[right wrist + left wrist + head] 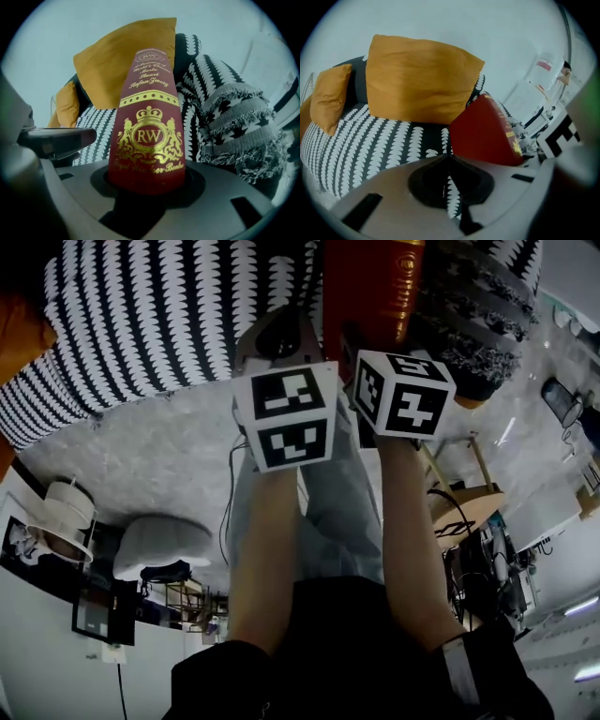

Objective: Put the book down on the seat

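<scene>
**A:** Pale bare wall (497, 28) up behind, and there's a large orange cushion (417, 82) with a smaller orange cushion (330, 96) beside it, both on the black-and-white patterned seat (370, 140).

**B:** Grey mottled floor (159, 451) below, white lamp (61, 517) at left, wooden side table (464, 504) off right.

The book (150, 136) is deep red with a gold band, gold script and a gold crest (a crowned "RW" between two lions). The seat (370, 140) is black with rows of white scalloped marks. The large cushion (417, 82) and the smaller cushion (330, 96) are mustard orange. The fringed throw (234, 126) is grey, black and white.
</scene>
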The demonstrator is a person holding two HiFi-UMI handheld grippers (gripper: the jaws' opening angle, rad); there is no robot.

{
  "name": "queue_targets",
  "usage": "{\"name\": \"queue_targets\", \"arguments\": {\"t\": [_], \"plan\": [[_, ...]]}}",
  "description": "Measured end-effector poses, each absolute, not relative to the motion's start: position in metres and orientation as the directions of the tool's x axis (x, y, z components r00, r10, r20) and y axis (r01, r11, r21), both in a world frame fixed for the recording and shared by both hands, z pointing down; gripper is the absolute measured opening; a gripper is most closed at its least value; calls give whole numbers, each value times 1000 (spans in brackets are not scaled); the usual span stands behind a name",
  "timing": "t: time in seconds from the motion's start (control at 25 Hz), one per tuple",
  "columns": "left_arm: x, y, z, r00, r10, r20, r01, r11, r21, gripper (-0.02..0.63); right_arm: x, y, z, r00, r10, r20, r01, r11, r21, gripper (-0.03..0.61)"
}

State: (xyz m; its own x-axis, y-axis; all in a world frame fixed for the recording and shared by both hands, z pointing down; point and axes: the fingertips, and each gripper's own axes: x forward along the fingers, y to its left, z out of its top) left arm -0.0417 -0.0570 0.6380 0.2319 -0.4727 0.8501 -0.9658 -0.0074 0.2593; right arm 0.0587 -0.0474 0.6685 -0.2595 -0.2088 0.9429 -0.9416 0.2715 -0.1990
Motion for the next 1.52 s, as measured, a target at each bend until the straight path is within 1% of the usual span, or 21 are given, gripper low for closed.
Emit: {"name": "queue_targets", "arguments": {"t": [0.12, 0.28, 0.44, 0.6, 0.68, 0.8, 0.88, 0.92, 1.0, 1.16, 1.28, 1.44, 1.52], "plan": [[-61, -58, 640, 238, -458, 856, -964, -5, 265, 14, 40, -49, 680, -240, -193, 951, -951, 242, -191, 219], [-83, -58, 619, 246, -458, 854, -964, -22, 266, 14, 18, -56, 663, -200, -174, 964, -959, 236, -156, 219], [-84, -51, 616, 243, -443, 863, -964, -14, 264, 14, 12, -55, 656, -180, -167, 969, -961, 238, -138, 219], [-87, -58, 597, 242, -439, 865, -968, -47, 246, 14, 7, -60, 640, -181, -141, 973, -962, 231, -146, 224], [-96, -70, 577, 240, -458, 856, -967, -40, 250, 14, -3, -71, 623, -191, -139, 972, -958, 243, -153, 233], [-104, -81, 559, 251, -483, 839, -963, -33, 269, 14, -10, -81, 608, -184, -126, 975, -956, 252, -148, 262], [-116, -77, 568, 235, -486, 842, -968, -41, 247, 14, -22, -78, 619, -213, -130, 968, -953, 247, -176, 284], [-125, -73, 575, 219, -488, 845, -973, -46, 225, 14, -31, -76, 626, -239, -140, 961, -949, 245, -200, 310], [-143, -63, 581, 201, -486, 851, -978, -46, 204, 14, -47, -72, 628, -280, -165, 946, -943, 234, -238, 334], [-156, -43, 554, 229, -485, 844, -969, -32, 245, 14, -54, -64, 590, -269, -206, 941, -948, 229, -221, 341], [-141, -31, 558, 226, -496, 839, -972, -52, 230, 14, -43, -49, 593, -297, -230, 927, -944, 216, -249, 348], [-89, -23, 609, 220, -476, 851, -974, -57, 220, 14, -2, -40, 644, -345, -238, 908, -931, 206, -300, 348], [-71, -20, 618, 223, -479, 849, -973, -61, 221, 14, 11, -39, 654, -360, -249, 899, -926, 215, -311, 348]]}}
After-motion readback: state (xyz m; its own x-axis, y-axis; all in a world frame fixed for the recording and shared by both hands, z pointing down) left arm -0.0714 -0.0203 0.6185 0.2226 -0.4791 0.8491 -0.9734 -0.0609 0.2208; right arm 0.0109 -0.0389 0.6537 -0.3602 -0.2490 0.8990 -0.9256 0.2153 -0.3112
